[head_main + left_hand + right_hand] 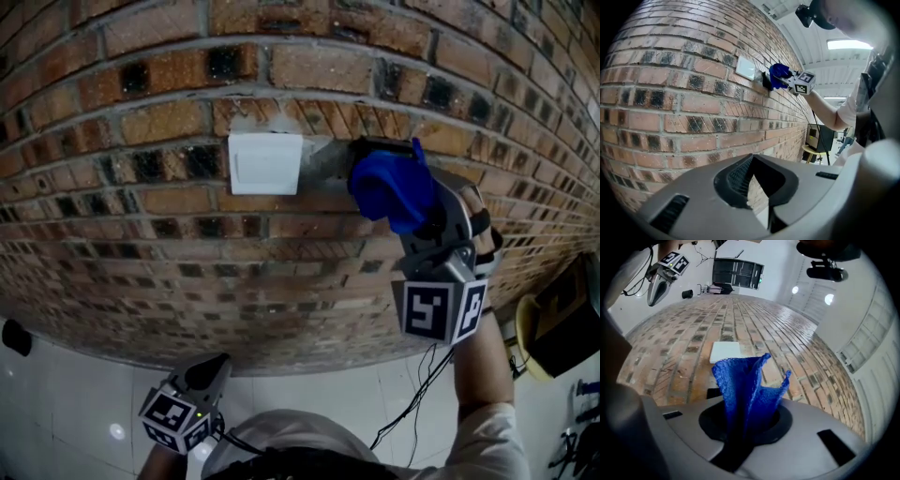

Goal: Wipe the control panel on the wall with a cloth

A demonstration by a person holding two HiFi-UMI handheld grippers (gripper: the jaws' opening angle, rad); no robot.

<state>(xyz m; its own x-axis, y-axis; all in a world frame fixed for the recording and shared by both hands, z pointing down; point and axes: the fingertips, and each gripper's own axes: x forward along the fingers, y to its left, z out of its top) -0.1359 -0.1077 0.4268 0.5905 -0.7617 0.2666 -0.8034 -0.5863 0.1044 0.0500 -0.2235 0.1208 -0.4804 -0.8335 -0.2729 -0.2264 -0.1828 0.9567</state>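
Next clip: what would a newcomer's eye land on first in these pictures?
First, the bright blue cloth clamped in the right gripper, raised up at the brick wall. Just left of it is the white control panel, the only pale thing on the bricks; the cloth is beside it, not on it. The left gripper hangs low, shut and empty.

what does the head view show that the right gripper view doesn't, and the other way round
Only the head view: the marker cube on the right tongs and the hand holding them from behind.

Only the right gripper view: the jaws seen head-on, shut on the bunched blue cloth, plus a dark window and ceiling lights beyond the wall.

Both: the white control panel on the brick wall, the cloth raised beside it, and the left tongs held away from the panel.
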